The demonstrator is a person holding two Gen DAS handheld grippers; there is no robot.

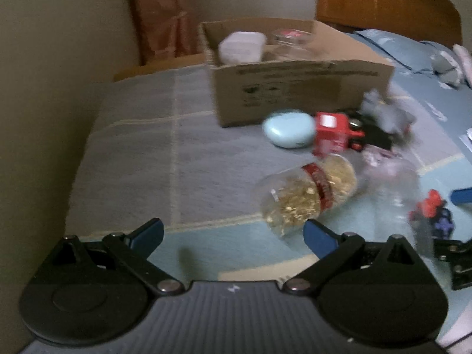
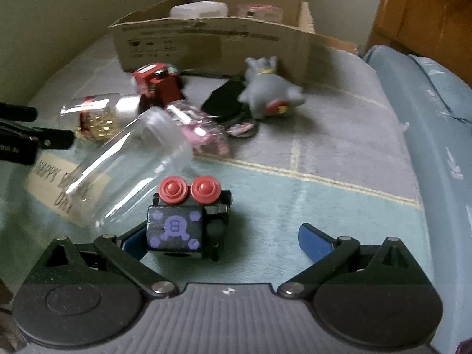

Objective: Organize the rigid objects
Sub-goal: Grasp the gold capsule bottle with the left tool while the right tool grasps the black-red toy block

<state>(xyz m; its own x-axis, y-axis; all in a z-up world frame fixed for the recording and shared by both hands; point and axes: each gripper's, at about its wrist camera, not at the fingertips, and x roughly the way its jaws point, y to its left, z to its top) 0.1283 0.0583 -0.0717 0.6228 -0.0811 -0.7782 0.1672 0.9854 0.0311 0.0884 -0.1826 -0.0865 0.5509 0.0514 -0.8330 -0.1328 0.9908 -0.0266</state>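
My right gripper [image 2: 221, 240] is open around a small black toy block [image 2: 180, 230] with purple marks and two red round knobs; the block sits against the left finger, apart from the right one. An empty clear jar [image 2: 132, 165] lies tilted just left of it. My left gripper [image 1: 233, 236] is open and holds nothing; a clear jar with gold bits and a red label [image 1: 306, 194] lies ahead of its right finger. A cardboard box [image 1: 295, 88] stands farther back with a white container [image 1: 240, 45] and a clear jar [image 1: 290, 42] inside.
On the bed's quilt lie a pale blue oval case [image 1: 287, 128], a red toy truck [image 1: 336, 132], a grey plush figure [image 2: 270, 88], a pink clear item [image 2: 200, 129] and a black flat piece [image 2: 224, 100]. A wall [image 1: 44, 88] runs along the left; a wooden headboard [image 2: 427, 14] rises at right.
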